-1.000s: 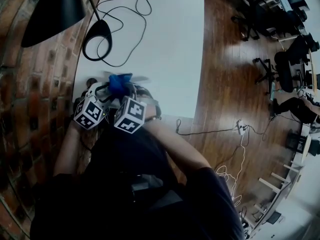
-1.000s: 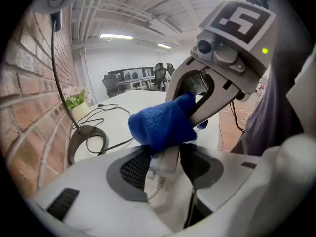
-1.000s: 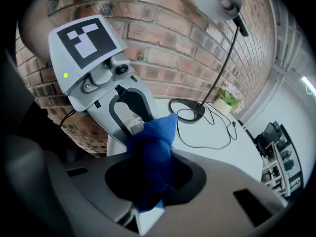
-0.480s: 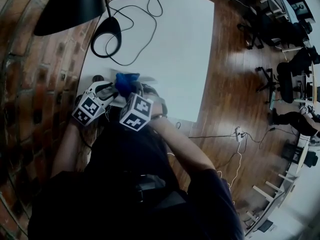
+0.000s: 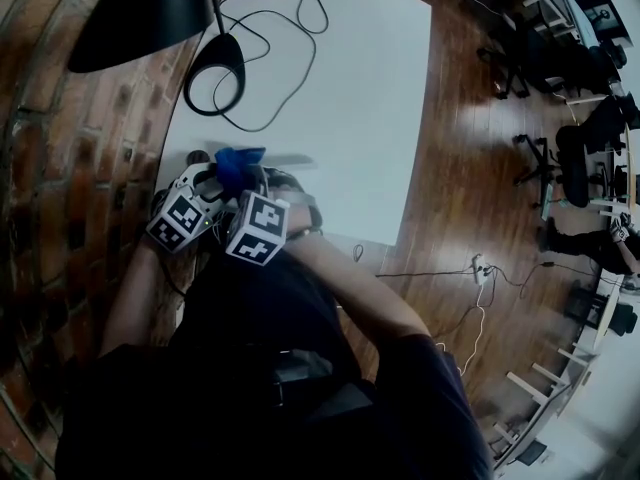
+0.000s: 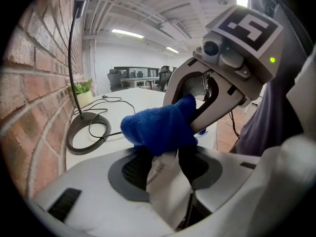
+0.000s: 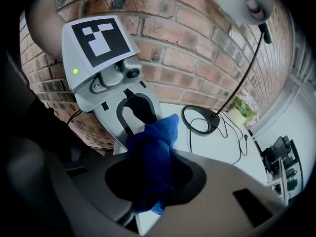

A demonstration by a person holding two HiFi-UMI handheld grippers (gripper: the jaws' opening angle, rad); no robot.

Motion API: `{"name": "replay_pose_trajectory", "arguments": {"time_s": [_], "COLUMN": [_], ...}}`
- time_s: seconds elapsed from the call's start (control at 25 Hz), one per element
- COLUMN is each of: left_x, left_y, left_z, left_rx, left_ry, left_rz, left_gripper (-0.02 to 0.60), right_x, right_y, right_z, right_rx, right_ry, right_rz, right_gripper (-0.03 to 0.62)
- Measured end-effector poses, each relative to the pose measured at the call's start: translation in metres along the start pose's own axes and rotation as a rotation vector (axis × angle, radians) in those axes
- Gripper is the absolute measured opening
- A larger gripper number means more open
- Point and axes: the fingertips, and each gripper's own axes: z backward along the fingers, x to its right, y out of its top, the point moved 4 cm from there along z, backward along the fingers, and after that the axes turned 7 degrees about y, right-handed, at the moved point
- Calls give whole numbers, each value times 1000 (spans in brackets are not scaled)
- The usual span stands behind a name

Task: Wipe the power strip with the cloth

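My left gripper holds the white power strip up over the table's near left corner. Its dark fingers press on the strip's end from both sides. My right gripper is shut on the blue cloth. In the left gripper view the cloth lies bunched on top of the strip, right above my left gripper. In the right gripper view the cloth fills my right gripper and hides the strip. The left gripper's body stands just behind it.
A brick wall runs along the left of the white table. A lamp with a black shade, a ring base and a looping black cable stands further back. A wooden floor with office chairs lies to the right.
My right gripper and the cloth have slid a little to the left along the strip, closer to my left gripper. The left gripper stays in place.
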Motion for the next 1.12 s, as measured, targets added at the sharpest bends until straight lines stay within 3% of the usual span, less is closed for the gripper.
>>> {"name": "replay_pose_trajectory", "arguments": {"time_s": [0.4,0.6,0.8,1.12], "left_x": [1,-1,0,0], "left_y": [-7,-7,-11,-10], "left_z": [-2,-4,-4,-4], "left_rx": [-38,-27,-26,-52], "left_ry": [11,28,39,30], "left_rz": [-48,-39,-22,-5], "left_gripper": [173,181,183,184], "right_x": [-2,9,3,6], "right_y": [10,18,19,17], "right_z": [-4,4,0,1], "right_rx": [97,192,160,179], "right_ry": [80,160,84,69], "right_rz": [-15,-226,-162,-220], "right_gripper": [67,67,74,75]}}
